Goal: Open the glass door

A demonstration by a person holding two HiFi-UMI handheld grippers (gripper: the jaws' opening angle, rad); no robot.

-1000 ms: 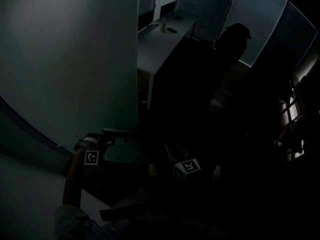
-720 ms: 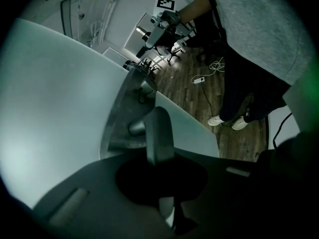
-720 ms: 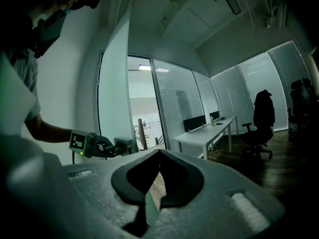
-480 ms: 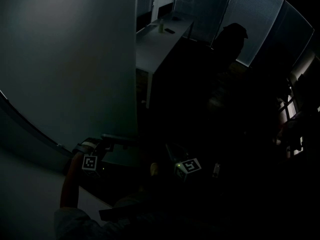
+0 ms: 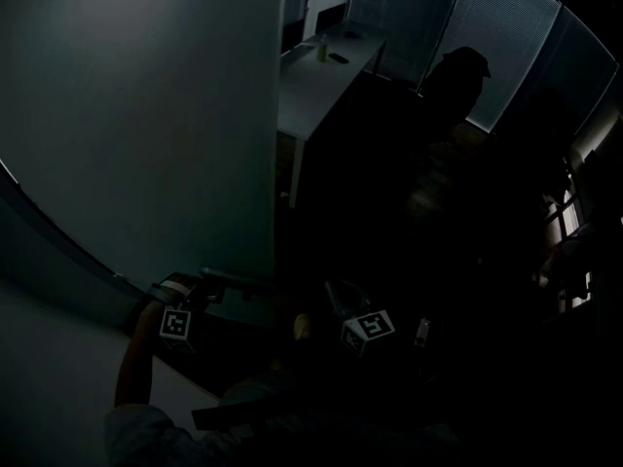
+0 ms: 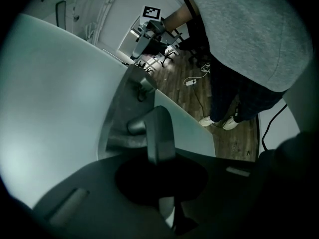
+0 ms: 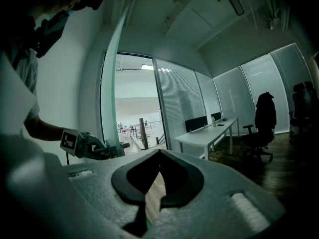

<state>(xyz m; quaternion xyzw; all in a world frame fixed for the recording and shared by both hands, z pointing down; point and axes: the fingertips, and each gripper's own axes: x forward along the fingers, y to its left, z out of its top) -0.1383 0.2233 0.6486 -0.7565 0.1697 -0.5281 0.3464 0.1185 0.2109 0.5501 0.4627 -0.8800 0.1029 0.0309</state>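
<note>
Frosted grey-green glass door (image 5: 146,115) stands ajar at the left of the room, its free edge turned inward and a lit corridor visible past it. Left tool (image 5: 200,290) is clenched on the door's grey metal lever handle (image 6: 158,133). Right tool (image 7: 158,154) hangs apart from the door, jaws together and empty. Step in hand, as judged: swinging the leaf open by the handle. Next move calls for a steady pull along the door's arc, with a firm grip and the body clear of the leaf. Room is dim: dark wood-plank floor (image 6: 199,91), slatted window blinds (image 5: 506,47), and a long white tabletop (image 5: 311,95) with a small pale bottle (image 5: 318,52) near its far end.
</note>
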